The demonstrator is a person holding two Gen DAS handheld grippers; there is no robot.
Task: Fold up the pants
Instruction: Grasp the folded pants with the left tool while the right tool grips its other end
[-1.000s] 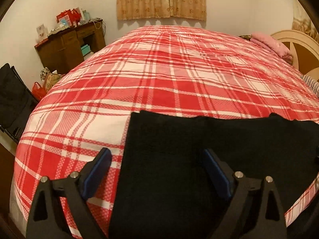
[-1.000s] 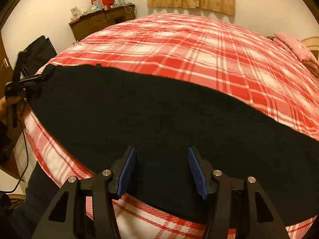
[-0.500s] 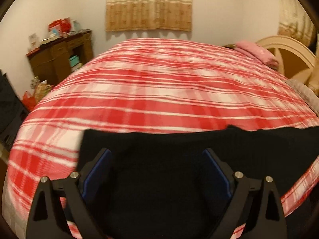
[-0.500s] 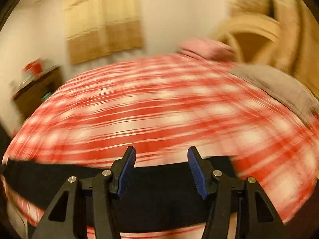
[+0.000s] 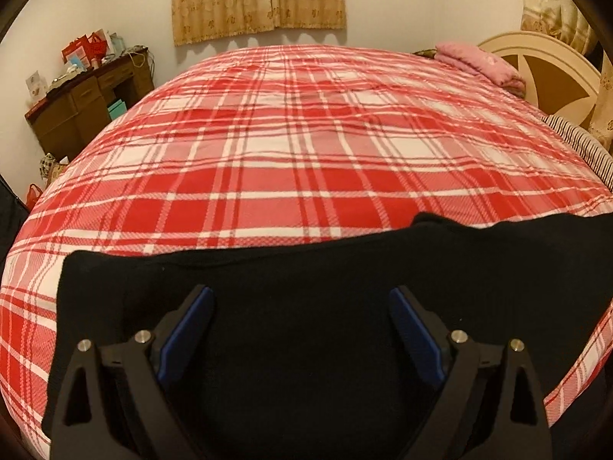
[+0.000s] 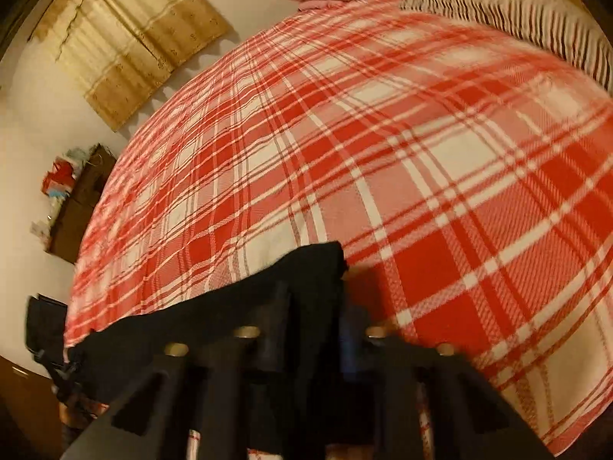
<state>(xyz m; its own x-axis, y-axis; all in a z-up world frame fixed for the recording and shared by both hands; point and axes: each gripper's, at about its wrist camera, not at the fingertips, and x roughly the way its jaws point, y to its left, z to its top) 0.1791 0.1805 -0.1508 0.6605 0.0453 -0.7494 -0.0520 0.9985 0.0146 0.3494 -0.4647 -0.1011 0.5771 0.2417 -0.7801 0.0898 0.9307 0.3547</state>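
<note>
1. Black pants [image 5: 306, 287] lie flat along the near edge of the red plaid bed [image 5: 306, 145].
2. Left claw [image 5: 302, 329]: spread wide above the pants.
3. Right claw [image 6: 314, 306]: closing, pants end between its fingers.

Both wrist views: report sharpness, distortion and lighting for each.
Left wrist view: sharp, warm dim indoor light, strong fisheye bulge on the plaid bedspread; black pants show almost no texture. Right wrist view: tilted and motion-blurred, worst on the right gripper, whose jaws are closing with the pants' edge between them.
</note>
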